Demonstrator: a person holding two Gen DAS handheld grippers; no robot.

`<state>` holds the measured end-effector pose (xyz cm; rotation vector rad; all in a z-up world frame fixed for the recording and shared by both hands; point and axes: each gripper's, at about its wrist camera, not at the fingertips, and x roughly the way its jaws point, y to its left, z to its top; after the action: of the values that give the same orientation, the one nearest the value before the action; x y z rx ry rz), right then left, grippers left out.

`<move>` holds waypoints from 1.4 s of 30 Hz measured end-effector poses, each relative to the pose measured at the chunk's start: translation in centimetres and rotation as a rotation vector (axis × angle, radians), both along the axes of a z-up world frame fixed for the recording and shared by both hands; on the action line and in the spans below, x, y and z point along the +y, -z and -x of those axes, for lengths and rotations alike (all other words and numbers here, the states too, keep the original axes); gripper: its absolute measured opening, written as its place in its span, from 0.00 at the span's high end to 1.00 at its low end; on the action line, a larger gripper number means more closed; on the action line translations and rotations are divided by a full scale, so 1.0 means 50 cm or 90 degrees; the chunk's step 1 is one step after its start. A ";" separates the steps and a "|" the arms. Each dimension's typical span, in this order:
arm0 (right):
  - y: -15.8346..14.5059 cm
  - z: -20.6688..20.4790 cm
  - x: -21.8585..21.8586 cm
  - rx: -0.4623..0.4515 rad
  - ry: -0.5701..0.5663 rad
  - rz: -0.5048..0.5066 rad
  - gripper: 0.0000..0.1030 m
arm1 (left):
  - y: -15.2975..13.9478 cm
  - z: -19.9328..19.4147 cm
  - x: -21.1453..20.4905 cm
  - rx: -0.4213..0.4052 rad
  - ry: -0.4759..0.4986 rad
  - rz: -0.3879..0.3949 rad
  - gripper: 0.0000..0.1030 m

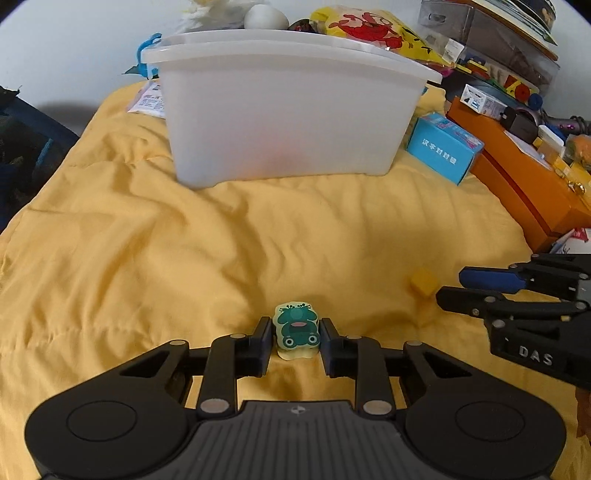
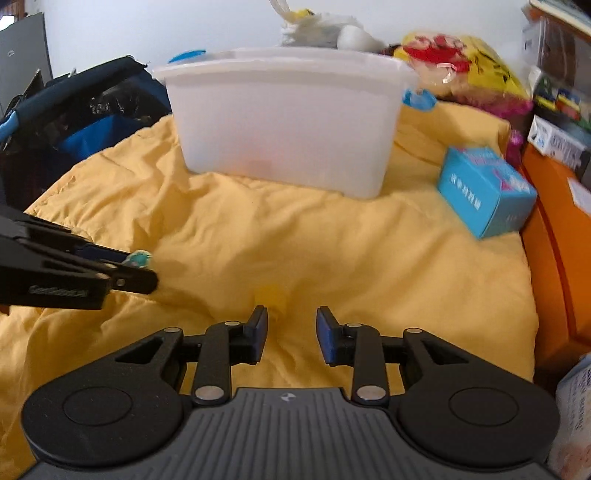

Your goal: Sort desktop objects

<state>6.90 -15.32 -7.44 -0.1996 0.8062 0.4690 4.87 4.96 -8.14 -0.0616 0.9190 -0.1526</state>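
**Two grippers low over the yellow cloth, one toy each in reach**

Two small things lie out on the rumpled yellow cloth [image 1: 184, 240]. First is a frog eraser [image 1: 296, 329], green frog printed on a pale block, sitting between the fingers of the left gripper [image 1: 295, 341]. The blue pads flank it closely on both sides; a sliver of gap seems to show at each side, so I cannot tell whether they are pinching it or only bracketing it. From the right wrist view the same frog eraser [image 2: 139, 258] peeks out past the tip of the left gripper [image 2: 125, 267], resting on the cloth.

Second is a yellow cube [image 1: 424, 281], loose on the cloth off to the right of the frog, just ahead of the right gripper [image 1: 452, 286]. In the right wrist view the right gripper [image 2: 290, 326] has its fingers spread apart with nothing between them; the yellow cube [image 2: 271, 295] (blurred here, hard to make out against the cloth) sits just beyond the left-hand fingertip, not inside the gap.

Farther back stands a white plastic bin [image 1: 288, 110], cloudy-sided, upright on the cloth. A blue box [image 1: 443, 147] lies tilted near its right corner, beside an orange case [image 1: 517, 184] at the cloth's right edge. A yellow bag [image 1: 369, 29] with red print sits behind the bin. A dark bag [image 2: 74, 118] sits at the left.
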 end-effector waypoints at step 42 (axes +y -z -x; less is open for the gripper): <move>-0.273 -0.307 0.110 -0.136 0.024 -0.068 0.79 | -0.296 -0.309 0.007 -0.240 -0.025 -0.069 0.72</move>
<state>22.25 -9.83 6.23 -0.1315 0.5732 0.4452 20.32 5.31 6.68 0.0486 0.5475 -0.0742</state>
